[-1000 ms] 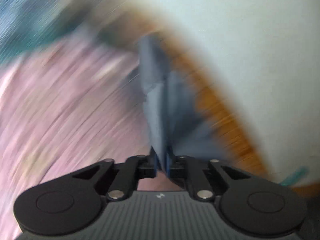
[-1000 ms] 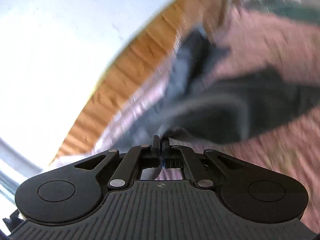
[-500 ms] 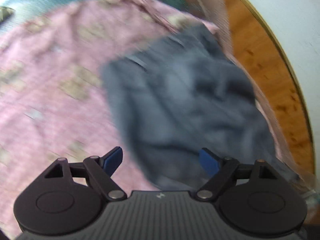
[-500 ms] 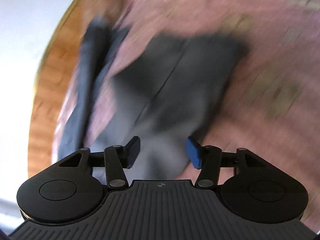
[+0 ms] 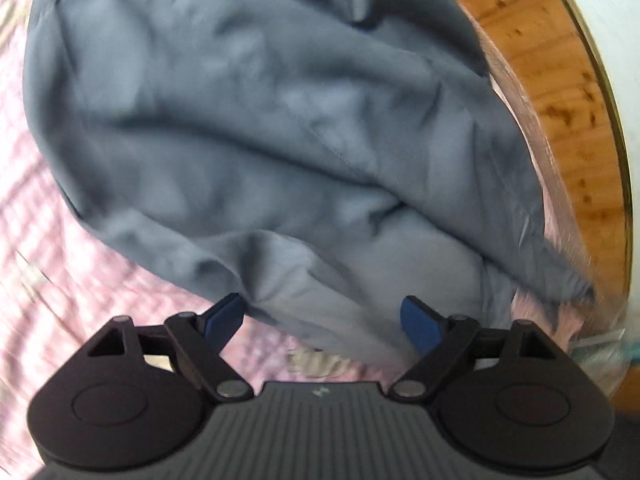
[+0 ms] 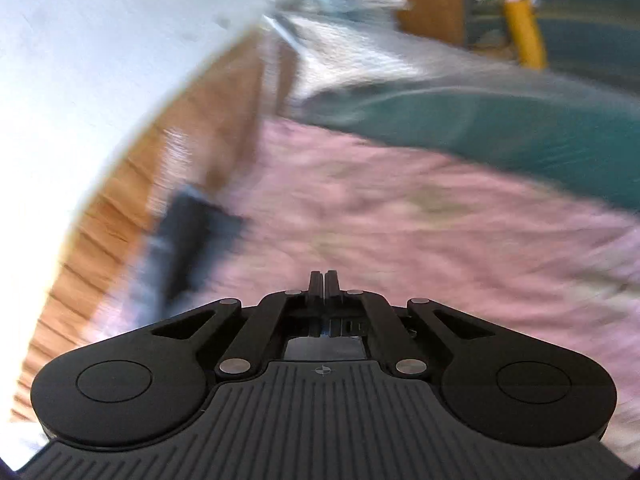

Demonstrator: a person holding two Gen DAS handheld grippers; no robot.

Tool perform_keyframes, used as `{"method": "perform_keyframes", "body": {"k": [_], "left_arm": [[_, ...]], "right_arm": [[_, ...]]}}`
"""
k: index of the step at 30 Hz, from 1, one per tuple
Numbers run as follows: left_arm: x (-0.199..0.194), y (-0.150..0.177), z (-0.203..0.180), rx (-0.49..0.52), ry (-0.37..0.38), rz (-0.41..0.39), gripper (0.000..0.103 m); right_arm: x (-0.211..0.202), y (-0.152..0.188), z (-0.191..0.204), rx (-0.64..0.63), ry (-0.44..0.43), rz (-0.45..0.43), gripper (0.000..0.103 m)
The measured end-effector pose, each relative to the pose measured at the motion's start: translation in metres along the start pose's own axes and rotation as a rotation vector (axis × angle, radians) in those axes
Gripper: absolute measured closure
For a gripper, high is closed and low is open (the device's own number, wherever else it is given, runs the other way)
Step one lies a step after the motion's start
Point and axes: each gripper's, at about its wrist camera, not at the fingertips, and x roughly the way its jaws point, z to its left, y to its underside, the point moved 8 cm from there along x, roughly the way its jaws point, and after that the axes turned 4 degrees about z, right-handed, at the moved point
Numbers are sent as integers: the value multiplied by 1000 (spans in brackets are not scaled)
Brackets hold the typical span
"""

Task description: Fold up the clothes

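Pink bedspread (image 5: 60,240) carries rumpled grey garment (image 5: 260,128) near wooden edge; left gripper (image 5: 322,318) spread over near hem, right gripper (image 6: 324,280) pressed together, pinching nothing.

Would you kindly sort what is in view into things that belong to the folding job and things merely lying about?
Job:
- grey garment, crumpled on the pink cover
- left gripper, open
- right gripper, shut, empty

Lying about:
- teal fabric
- yellow cylinder
- wooden bed frame
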Motion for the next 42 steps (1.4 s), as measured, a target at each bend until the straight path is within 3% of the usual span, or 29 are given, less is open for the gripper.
{"method": "perform_keyframes", "body": {"k": [2,4,5,6,8,9,10,12,13,14,16,17,19,20,22,23,24,25,26,28,30,32,34,35,40,42], "left_arm": [[10,2,-6,-65,8,28,14],[15,6,-13,-90,-6,73,14],[18,8,-16,-85,-35,88,16],[22,8,-20,-80,-61,99,19],[26,7,-32,-39,-60,116,39],[29,7,-38,-18,-59,125,61],[31,6,-44,2,-58,134,94],[27,4,-60,75,-42,117,99],[8,3,-74,159,49,41,100],[-13,3,-89,243,143,-37,100],[-61,23,-97,451,342,-152,100],[-62,39,-83,499,387,-88,100],[-27,66,-34,536,257,68,98],[-12,69,-16,496,200,97,98],[17,75,22,412,87,151,98],[18,75,25,379,92,139,96],[16,74,25,365,104,134,87],[12,75,23,366,109,133,77],[9,76,21,380,112,134,72],[6,79,25,387,95,144,55],[4,80,28,383,80,151,54],[4,79,31,367,64,153,53],[5,80,30,362,48,152,51],[6,81,27,365,41,150,51],[6,85,8,399,8,126,47],[6,86,0,414,-4,115,46]], "right_arm": [[8,29,-4,60,-45,189,93],[4,73,17,85,-133,388,63],[-2,100,32,102,-189,483,35],[-4,123,44,116,-219,547,30],[2,152,58,140,-223,601,30],[10,154,59,151,-197,587,31],[17,155,60,161,-171,573,34],[33,159,61,182,-119,545,38],[37,153,67,161,-107,514,87],[38,142,78,96,-118,470,102],[25,107,103,-12,-223,308,103],[13,94,110,-59,-263,246,103],[-11,73,117,-155,-312,147,103],[-11,73,111,-175,-303,152,103],[12,99,85,-213,-211,282,103],[23,113,72,-234,-160,352,100],[32,124,60,-229,-118,419,85],[31,129,47,-209,-96,457,82],[24,125,39,-192,-90,454,72],[7,98,37,-199,-67,372,67],[-9,62,42,-279,-5,259,67],[-12,27,57,-399,35,177,60],[15,4,78,-498,23,173,28],[34,-4,91,-552,8,190,24],[143,-17,111,-767,48,270,27],[164,-9,119,-820,4,306,34]]}}
